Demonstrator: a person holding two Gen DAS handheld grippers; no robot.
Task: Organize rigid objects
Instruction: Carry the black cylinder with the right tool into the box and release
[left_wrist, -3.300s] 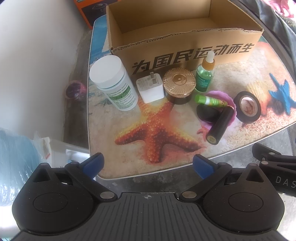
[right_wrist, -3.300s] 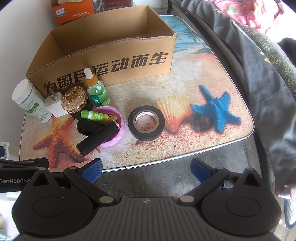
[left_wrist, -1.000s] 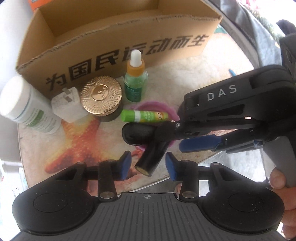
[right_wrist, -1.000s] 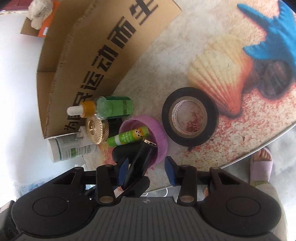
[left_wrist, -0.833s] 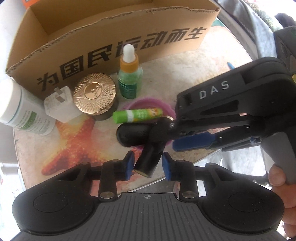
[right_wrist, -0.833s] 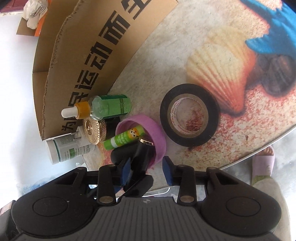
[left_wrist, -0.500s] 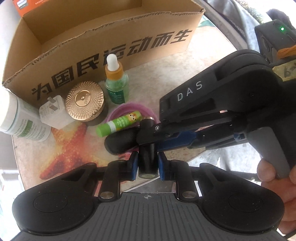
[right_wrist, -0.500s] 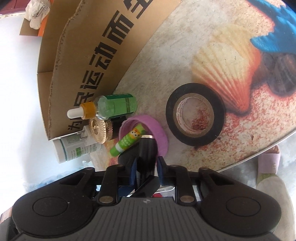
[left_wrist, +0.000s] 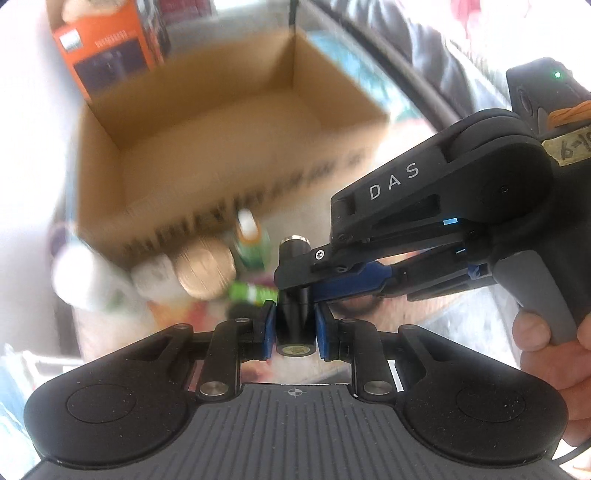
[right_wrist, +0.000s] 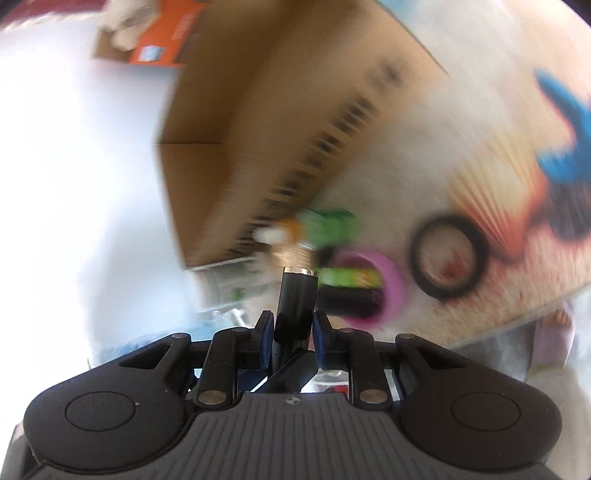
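Note:
Both grippers are shut on one black tube (left_wrist: 294, 325), held lifted above the table. My left gripper (left_wrist: 294, 326) clamps its near end; my right gripper (right_wrist: 294, 334) clamps it from the right, its body (left_wrist: 424, 221) crossing the left wrist view. The tube also shows in the right wrist view (right_wrist: 297, 295). Beyond it, blurred, stand a white bottle (left_wrist: 79, 277), a white plug (left_wrist: 155, 277), a gold-lidded jar (left_wrist: 205, 271), a green dropper bottle (left_wrist: 249, 242), a green stick (left_wrist: 253, 292), a purple lid (right_wrist: 373, 288) and a black tape roll (right_wrist: 448, 254).
An open cardboard box (left_wrist: 221, 147) stands behind the objects, its inside bare. An orange carton (left_wrist: 107, 44) is behind it. The table top (right_wrist: 480, 147) carries a seashell and starfish print. Dark cloth lies at the far right.
Both grippers closed on the black tube and lifted it off the purple lid. The view has tilted up towards the open box, with strong motion blur.

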